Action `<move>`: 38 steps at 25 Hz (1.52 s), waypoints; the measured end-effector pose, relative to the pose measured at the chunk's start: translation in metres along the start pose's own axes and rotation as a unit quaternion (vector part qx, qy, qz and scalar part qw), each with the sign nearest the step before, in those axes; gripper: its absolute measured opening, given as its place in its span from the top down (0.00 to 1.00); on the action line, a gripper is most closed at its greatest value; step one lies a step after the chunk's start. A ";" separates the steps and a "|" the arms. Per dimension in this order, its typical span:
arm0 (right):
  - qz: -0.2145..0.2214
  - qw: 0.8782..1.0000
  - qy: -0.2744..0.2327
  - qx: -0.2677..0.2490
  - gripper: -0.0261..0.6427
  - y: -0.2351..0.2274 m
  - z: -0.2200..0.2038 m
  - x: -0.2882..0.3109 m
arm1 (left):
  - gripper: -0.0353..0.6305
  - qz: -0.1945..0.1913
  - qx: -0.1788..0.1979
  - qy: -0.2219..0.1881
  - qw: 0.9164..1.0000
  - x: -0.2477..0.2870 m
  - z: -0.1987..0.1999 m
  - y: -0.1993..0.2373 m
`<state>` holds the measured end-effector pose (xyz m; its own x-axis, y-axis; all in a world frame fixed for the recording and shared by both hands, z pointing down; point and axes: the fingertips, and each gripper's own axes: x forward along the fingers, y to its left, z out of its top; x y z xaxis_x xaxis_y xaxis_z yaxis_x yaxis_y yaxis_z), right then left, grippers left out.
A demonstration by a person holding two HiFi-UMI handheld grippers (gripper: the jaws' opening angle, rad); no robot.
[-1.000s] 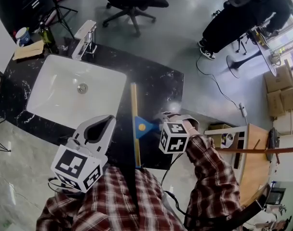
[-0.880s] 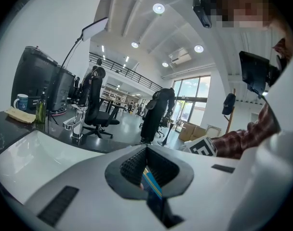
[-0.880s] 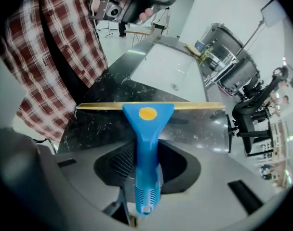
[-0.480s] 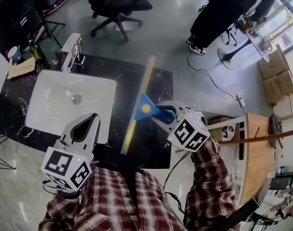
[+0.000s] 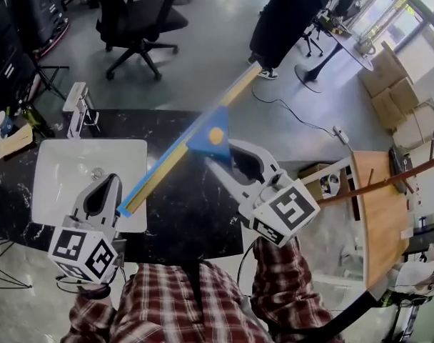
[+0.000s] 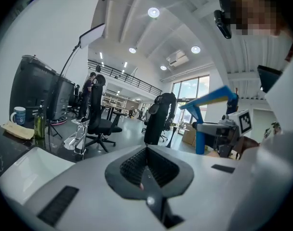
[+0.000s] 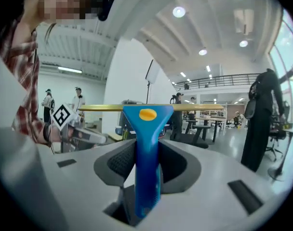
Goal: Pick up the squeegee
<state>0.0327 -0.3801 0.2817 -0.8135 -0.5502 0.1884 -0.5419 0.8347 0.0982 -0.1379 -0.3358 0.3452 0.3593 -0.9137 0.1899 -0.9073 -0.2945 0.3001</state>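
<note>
The squeegee has a blue handle with a yellow dot and a long yellow-edged blade. It is in the air above the black counter, its blade slanting from lower left to upper right. My right gripper is shut on the blue handle, which stands upright between the jaws, with the blade level across the top. My left gripper hangs over the sink's near edge, shut, with nothing in it. In the left gripper view its jaws meet, and the squeegee shows at right.
A white sink basin with a chrome faucet is set in the counter's left half. Bottles and a cup stand at its far left. An office chair, a standing person and a wooden table surround it.
My right gripper has risen well above the counter with the squeegee and rolled, so the blade swung from lengthwise to a diagonal. The left gripper drifted slightly left.
</note>
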 end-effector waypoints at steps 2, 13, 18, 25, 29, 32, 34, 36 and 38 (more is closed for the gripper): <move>-0.012 0.999 -0.040 0.034 0.75 0.004 0.014 -0.010 | 0.93 -0.009 0.000 0.000 1.000 0.005 0.001 -0.005; -0.050 0.982 -0.122 0.137 0.75 0.022 0.024 -0.035 | 0.93 -0.066 0.005 0.000 0.998 0.025 -0.001 -0.049; -0.054 0.979 -0.117 0.160 0.75 0.021 0.011 -0.032 | 0.93 -0.080 0.009 0.001 0.997 0.027 -0.002 -0.057; -0.053 0.981 -0.114 0.151 0.75 0.022 0.012 -0.026 | 0.93 -0.082 0.011 -0.002 0.997 0.026 0.000 -0.057; -0.047 0.981 -0.112 0.154 0.75 0.023 0.013 -0.023 | 0.93 -0.081 0.011 -0.002 0.997 0.025 0.002 -0.056; -0.042 0.980 -0.117 0.155 0.75 0.024 0.013 -0.023 | 0.93 -0.080 0.009 0.001 0.997 0.025 -0.001 -0.055; -0.041 0.981 -0.114 0.154 0.75 0.026 0.011 -0.020 | 0.93 -0.080 0.008 0.003 0.997 0.025 -0.003 -0.054; -0.040 0.981 -0.111 0.155 0.75 0.027 0.009 -0.018 | 0.93 -0.080 0.008 0.003 0.997 0.025 -0.004 -0.053; -0.040 0.980 -0.111 0.158 0.75 0.028 0.008 -0.017 | 0.93 -0.080 0.007 0.004 0.997 0.025 -0.005 -0.051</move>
<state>0.0301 -0.3476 0.2736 -0.7724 -0.6345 -0.0285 -0.6159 0.7593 -0.2101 -0.0812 -0.3425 0.3390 0.5008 -0.8526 0.1490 -0.8416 -0.4395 0.3139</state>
